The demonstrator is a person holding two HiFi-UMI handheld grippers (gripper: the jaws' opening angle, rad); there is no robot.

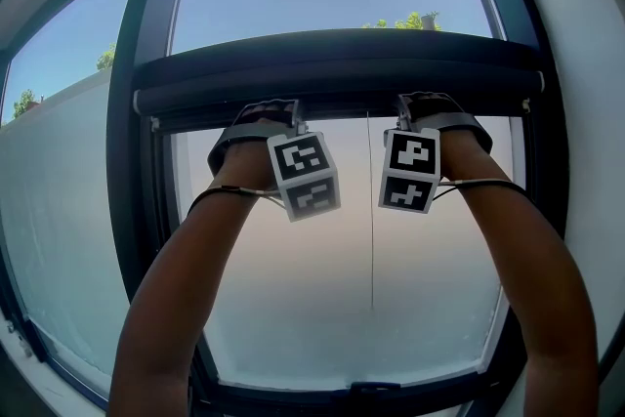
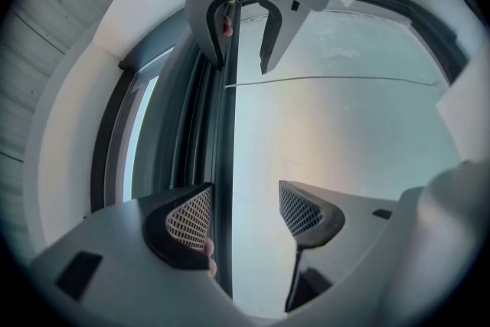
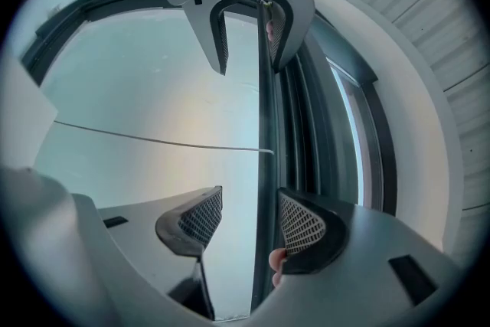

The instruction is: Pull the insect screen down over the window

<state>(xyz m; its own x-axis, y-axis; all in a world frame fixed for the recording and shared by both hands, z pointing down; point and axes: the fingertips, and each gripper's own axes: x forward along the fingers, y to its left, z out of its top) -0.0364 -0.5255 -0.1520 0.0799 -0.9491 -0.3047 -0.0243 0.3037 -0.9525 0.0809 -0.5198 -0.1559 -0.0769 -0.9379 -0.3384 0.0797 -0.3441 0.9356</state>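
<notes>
The insect screen is rolled up in a dark box [image 1: 337,54] across the window's top, with its dark pull bar [image 1: 337,100] just beneath. Both arms reach up to that bar. My left gripper [image 1: 266,117] and right gripper [image 1: 430,112] sit side by side at it, their jaws hidden behind the marker cubes. In the left gripper view the bar [image 2: 223,165] runs between the jaws of my left gripper [image 2: 245,214], close against one pad [image 2: 187,220]; the jaws stand wide. My right gripper [image 3: 251,220] likewise straddles the bar [image 3: 265,165] with wide jaws.
A thin cord [image 1: 371,229] hangs down the middle of the pane. The dark window frame [image 1: 132,210] borders it left and right, with the sill [image 1: 361,396] below. A white wall [image 1: 586,112] rises at the right, and a second pane [image 1: 59,210] lies at the left.
</notes>
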